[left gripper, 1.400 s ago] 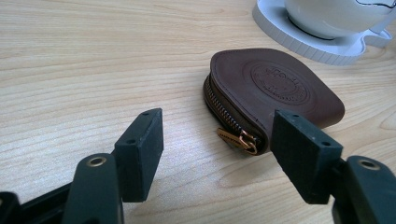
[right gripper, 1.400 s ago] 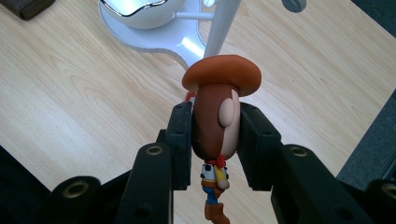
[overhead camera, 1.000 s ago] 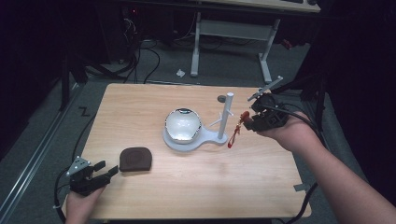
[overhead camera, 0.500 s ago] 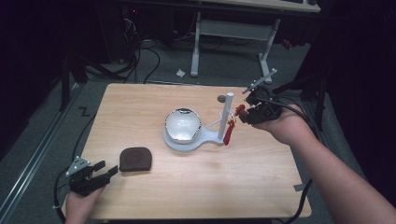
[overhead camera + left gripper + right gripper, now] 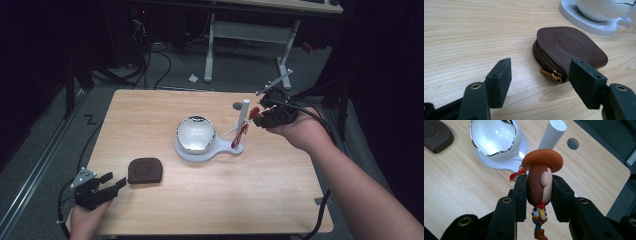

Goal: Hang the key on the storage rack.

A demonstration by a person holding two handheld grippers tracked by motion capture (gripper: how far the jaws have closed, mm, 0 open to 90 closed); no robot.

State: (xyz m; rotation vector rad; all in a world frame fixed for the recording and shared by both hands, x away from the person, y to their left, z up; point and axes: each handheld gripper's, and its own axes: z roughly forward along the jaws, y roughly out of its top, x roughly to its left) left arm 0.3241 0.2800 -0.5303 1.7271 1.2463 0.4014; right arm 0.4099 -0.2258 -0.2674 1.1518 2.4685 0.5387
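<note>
A small cowboy figure (image 5: pixel 541 177) with an orange-brown hat is clamped by its head in my right gripper (image 5: pixel 539 187), which is shut on it. A red strap (image 5: pixel 515 175) trails from it. In the high view my right gripper (image 5: pixel 260 116) is just right of the top of the white post (image 5: pixel 243 116), and the strap (image 5: pixel 242 132) hangs beside the post. The post rises from a white stand (image 5: pixel 227 149) that carries a silver-rimmed white bowl (image 5: pixel 195 134). My left gripper (image 5: pixel 540 75) stands open just short of a brown zipped leather pouch (image 5: pixel 569 48), near the table's front left (image 5: pixel 111 184).
The wooden table (image 5: pixel 150 110) has a round grey grommet (image 5: pixel 236 105) behind the post. The pouch (image 5: pixel 145 170) lies front left of the stand. Beyond the far edge are a white desk frame (image 5: pixel 250 35) and floor cables. The right edge is close to my right hand.
My right gripper has carried the figure leftward, up to the post's top. The left gripper and pouch have not moved.
</note>
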